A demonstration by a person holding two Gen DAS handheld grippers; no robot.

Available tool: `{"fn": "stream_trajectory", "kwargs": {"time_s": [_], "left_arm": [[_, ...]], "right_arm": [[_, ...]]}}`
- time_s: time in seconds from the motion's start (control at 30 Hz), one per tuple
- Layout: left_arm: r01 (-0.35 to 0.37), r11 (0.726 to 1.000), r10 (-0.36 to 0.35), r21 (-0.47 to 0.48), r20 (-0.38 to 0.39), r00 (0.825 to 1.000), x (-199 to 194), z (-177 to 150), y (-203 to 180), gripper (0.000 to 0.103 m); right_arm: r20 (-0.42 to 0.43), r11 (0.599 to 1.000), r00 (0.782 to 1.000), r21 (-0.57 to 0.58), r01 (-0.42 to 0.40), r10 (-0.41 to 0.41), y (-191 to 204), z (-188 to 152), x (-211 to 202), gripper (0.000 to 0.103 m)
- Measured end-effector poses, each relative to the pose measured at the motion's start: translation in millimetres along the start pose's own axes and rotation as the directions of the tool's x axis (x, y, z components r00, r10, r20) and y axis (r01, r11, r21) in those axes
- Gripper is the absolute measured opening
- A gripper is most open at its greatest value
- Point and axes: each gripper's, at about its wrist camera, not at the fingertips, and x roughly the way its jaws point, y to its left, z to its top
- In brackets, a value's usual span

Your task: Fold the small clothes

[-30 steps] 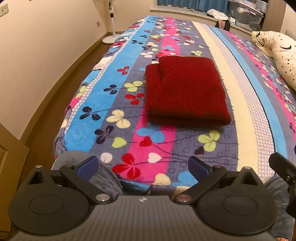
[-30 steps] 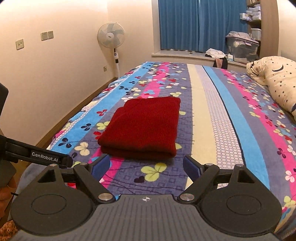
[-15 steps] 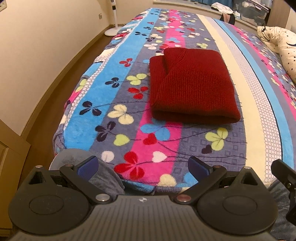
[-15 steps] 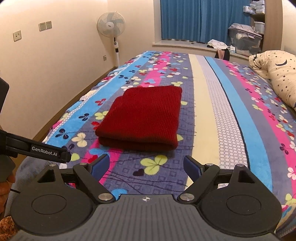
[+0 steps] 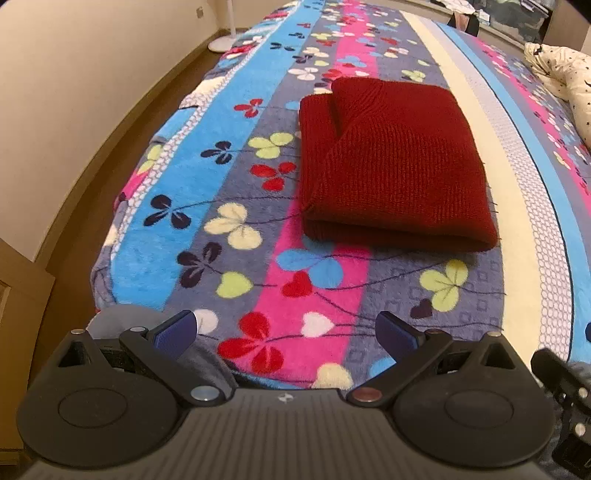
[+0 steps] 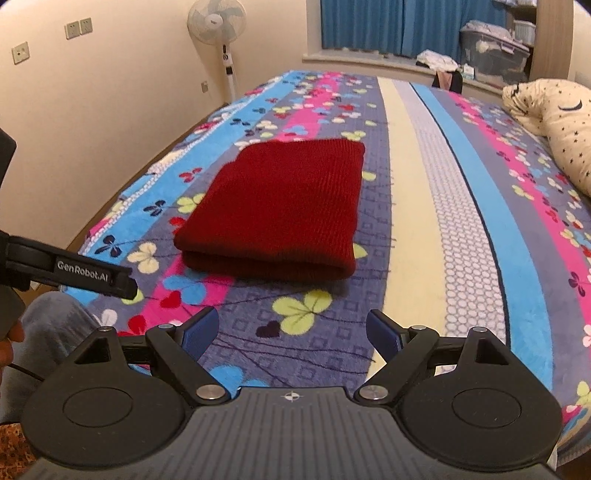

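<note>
A: What is in the room?

B: A big bed (image 6: 461,206) with a stripy flower blanket. A fan (image 6: 217,22) stands by the wall, near blue curtains (image 6: 388,26).

A: How many clothes are there?

B: One red sweater (image 5: 391,162), folded flat near the foot of the bed. One starry pillow (image 6: 554,122) too.

A: What do the fingers hold?

B: Nothing. The left gripper (image 5: 284,332) and right gripper (image 6: 291,332) are both spread wide over the blanket, not touching the sweater.

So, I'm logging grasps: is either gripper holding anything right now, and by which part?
Nothing is held. The left gripper and right gripper are open and empty, short of the folded dark red knitted garment.
</note>
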Motion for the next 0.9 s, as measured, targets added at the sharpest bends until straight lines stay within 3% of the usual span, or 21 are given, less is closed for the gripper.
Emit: {"fn": "stream_trajectory", "kwargs": {"time_s": [0.1, 0.17, 0.43, 0.73, 0.9], "left_arm": [[0.024, 0.999, -0.025, -0.047, -0.032, 0.999, 16, 9, 2, 0.103], [0.074, 0.989, -0.082, -0.131, -0.063, 0.995, 30, 17, 9, 0.103], [0.171, 0.910, -0.225, -0.379, -0.103, 0.969, 73, 51, 16, 0.103], [0.137, 0.834, -0.247, -0.534, -0.139, 0.959, 137, 84, 9, 0.103], [0.160, 0.811, -0.270, -0.563, -0.118, 0.955, 164, 89, 9, 0.103]], "right_arm": [[-0.042, 1.000, 0.999, 0.013, -0.002, 0.003, -7, 0, 15, 0.088], [-0.070, 0.999, 0.997, 0.033, -0.009, 0.012, -16, 3, 26, 0.088], [-0.197, 0.996, 0.980, 0.089, -0.023, 0.040, -73, 43, 87, 0.090], [-0.282, 0.981, 0.954, 0.186, -0.045, 0.098, -143, 164, 211, 0.094], [-0.295, 0.975, 0.947, 0.212, -0.062, 0.125, -156, 241, 297, 0.094]]}}
